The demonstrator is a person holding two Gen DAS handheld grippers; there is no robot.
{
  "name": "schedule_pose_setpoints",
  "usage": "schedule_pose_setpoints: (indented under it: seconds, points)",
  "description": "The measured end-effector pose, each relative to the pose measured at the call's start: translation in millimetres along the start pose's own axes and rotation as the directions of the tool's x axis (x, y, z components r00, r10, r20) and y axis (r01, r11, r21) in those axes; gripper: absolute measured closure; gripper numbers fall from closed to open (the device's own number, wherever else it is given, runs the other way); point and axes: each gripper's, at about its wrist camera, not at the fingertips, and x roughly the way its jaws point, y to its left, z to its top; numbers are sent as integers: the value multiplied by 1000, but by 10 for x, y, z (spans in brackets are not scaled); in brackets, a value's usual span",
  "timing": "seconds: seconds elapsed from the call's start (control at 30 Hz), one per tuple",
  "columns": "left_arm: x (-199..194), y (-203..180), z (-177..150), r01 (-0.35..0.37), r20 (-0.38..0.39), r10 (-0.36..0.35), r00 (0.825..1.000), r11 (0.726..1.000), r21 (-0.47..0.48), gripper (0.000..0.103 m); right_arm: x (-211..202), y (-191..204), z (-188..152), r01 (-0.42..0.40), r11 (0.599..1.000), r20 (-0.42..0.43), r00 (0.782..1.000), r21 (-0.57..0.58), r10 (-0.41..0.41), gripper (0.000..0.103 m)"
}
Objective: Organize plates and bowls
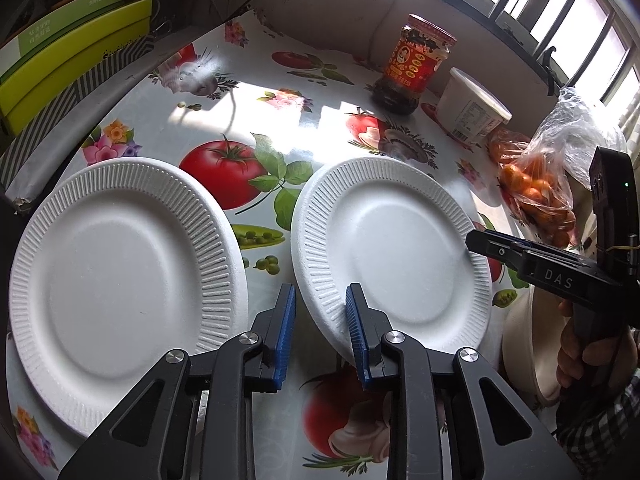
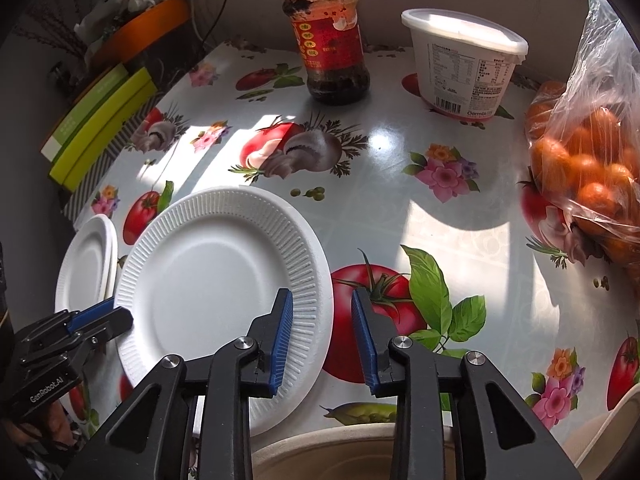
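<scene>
A white ribbed foam plate [image 1: 392, 256] [image 2: 224, 280] lies on the fruit-print tablecloth between both grippers. My left gripper [image 1: 322, 332] [image 2: 120, 316] straddles its near-left rim: the right pad meets the rim, while tablecloth shows between the left pad and the plate. My right gripper [image 2: 322, 336] [image 1: 476, 240] straddles the opposite rim, one pad over the ribs, the other out over a printed tomato. Both jaws stand narrow with a gap. A stack of like plates [image 1: 120, 280] [image 2: 86, 264] sits to the left. A beige bowl [image 2: 340, 452] [image 1: 524, 352] lies under my right gripper.
At the back stand a chili sauce jar [image 2: 332, 40] and a white lidded tub [image 2: 464, 60]. A plastic bag of oranges [image 2: 588, 168] fills the right side. Green boxes [image 1: 68, 68] line the left table edge. Another pale bowl's rim [image 2: 612, 432] shows at bottom right.
</scene>
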Motion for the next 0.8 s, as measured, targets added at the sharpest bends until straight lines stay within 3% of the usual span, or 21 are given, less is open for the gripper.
schedule_pose_setpoints:
  seconds: [0.33,0.8]
  points:
    - [-2,-14,2,3,3,-3,1000,1000,1,78,17,2,-8,-8,1000,-2,1000,4,8,84]
    - [-39,-29,6,-8,25,8,1000,1000,10,78,4,8,-2,-18,1000,9,1000,14,18,85]
